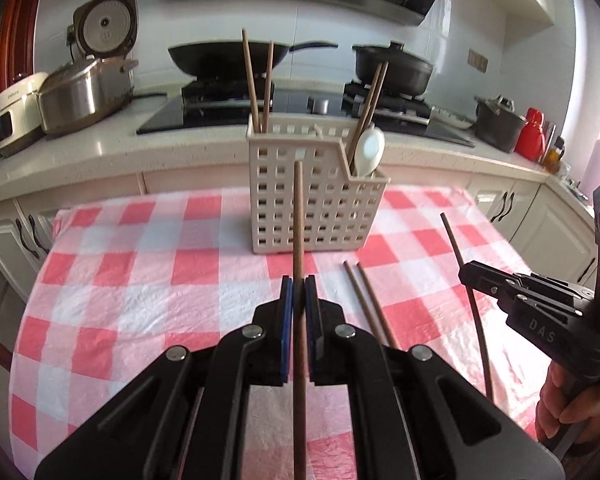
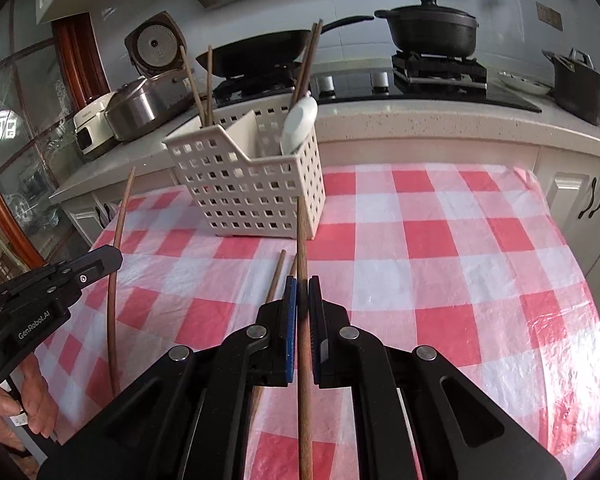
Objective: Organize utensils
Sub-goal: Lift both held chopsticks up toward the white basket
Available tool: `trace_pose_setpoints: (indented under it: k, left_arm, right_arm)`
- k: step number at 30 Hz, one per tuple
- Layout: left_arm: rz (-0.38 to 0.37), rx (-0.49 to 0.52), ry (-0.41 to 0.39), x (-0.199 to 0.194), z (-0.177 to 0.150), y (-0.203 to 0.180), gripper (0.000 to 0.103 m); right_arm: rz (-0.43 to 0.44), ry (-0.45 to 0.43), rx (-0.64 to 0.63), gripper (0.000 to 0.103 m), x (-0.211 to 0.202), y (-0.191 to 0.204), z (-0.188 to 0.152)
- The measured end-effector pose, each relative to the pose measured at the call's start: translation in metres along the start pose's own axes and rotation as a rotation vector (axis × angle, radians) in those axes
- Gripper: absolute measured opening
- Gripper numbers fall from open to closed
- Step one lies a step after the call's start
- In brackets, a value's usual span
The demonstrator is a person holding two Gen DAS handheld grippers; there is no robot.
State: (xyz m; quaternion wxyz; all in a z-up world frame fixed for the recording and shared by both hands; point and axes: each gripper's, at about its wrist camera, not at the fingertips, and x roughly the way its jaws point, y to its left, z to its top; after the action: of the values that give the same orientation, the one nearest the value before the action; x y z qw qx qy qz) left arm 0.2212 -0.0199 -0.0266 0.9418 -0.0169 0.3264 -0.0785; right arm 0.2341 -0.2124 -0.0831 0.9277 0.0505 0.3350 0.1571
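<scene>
Brown wooden chopstick (image 1: 299,216) sits clamped between the left gripper (image 1: 299,292) pads, aimed at 12 o'clock toward the cream slotted plastic utensil basket (image 1: 312,196); a slanted entry could snag the rim. From the right wrist, the right gripper (image 2: 302,292) pinches another wooden chopstick (image 2: 302,240), basket at 11 o'clock; both sticks arriving together might collide or tip it.

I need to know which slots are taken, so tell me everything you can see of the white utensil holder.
The utensil holder is a cream plastic basket with square-holed grid walls, standing upright on the checked tablecloth. An inner divider splits it into compartments, and its front wall steps down toward one end. Two brown chopsticks stand in one end compartment; two more lean in the other beside a white spoon. Neither gripper touches it.
</scene>
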Motion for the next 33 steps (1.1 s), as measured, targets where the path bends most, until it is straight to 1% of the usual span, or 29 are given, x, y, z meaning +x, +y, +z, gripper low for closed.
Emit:
trace_pose_setpoints:
  k: [4, 6, 13, 18, 22, 25, 28, 30, 33]
  left_arm:
    - [-0.01, 0.012, -0.053, -0.025, 0.007, -0.003, 0.006]
    - [-0.002, 0.028, -0.083, -0.039, 0.008, -0.006, 0.006]
    - [-0.006, 0.033, -0.114, -0.059, 0.005, -0.006, 0.006]
    - [-0.01, 0.033, -0.151, -0.068, 0.007, -0.006, 0.006]
    - [-0.008, 0.039, -0.163, -0.068, 0.013, -0.005, 0.006]
    - [-0.004, 0.061, -0.198, -0.072, 0.031, -0.008, 0.006]
    - [0.002, 0.07, -0.25, -0.078, 0.06, -0.009, 0.006]
    - [0.013, 0.063, -0.296, -0.079, 0.086, -0.007, 0.006]
    - [0.004, 0.032, -0.347, -0.079, 0.121, -0.004, 0.006]
  right_arm:
    - [0.005, -0.054, -0.028, 0.006, -0.026, 0.013, 0.008]
    - [0.01, -0.08, -0.042, 0.006, -0.038, 0.019, 0.011]
    - [-0.005, -0.175, -0.111, 0.006, -0.075, 0.04, 0.017]
    - [-0.034, -0.231, -0.139, 0.006, -0.089, 0.048, 0.02]
    - [-0.039, -0.24, -0.146, 0.006, -0.089, 0.049, 0.027]
    - [-0.039, -0.254, -0.154, 0.006, -0.088, 0.05, 0.044]
    - [-0.024, -0.283, -0.146, 0.006, -0.089, 0.048, 0.071]
    - [-0.023, -0.309, -0.147, 0.006, -0.09, 0.049, 0.089]
    - [-0.012, -0.336, -0.143, 0.006, -0.087, 0.048, 0.119]
